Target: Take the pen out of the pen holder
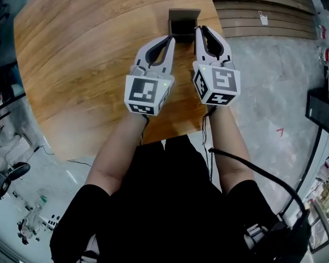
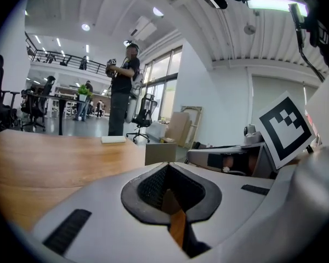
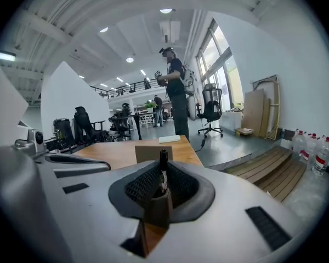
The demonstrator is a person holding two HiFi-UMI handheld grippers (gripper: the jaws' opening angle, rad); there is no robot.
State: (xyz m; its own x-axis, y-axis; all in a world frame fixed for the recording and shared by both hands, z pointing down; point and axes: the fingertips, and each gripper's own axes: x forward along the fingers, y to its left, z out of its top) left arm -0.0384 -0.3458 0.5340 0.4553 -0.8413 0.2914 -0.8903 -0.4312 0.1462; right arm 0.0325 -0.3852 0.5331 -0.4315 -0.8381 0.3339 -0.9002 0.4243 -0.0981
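A brown box-shaped pen holder (image 1: pixel 183 22) stands near the far edge of the round wooden table (image 1: pixel 88 53). In the right gripper view it is the tan box (image 3: pixel 148 152) just beyond the jaws. A thin pen (image 3: pixel 163 166) with a black top stands upright between the dark pads of my right gripper (image 3: pixel 162 193), which is shut on it. Seen from the head view, my right gripper (image 1: pixel 199 32) sits at the holder's right side. My left gripper (image 1: pixel 171 39) is at the holder's near left corner, shut with nothing in it; the holder (image 2: pixel 160 153) lies just ahead of it.
A flat white pad (image 2: pixel 113 139) lies on the table's far side. A standing person (image 3: pixel 178 97) is beyond the table, with office chairs behind. Wooden steps (image 1: pixel 263 10) run along the floor to the right. A black cable (image 1: pixel 247 166) trails by my right arm.
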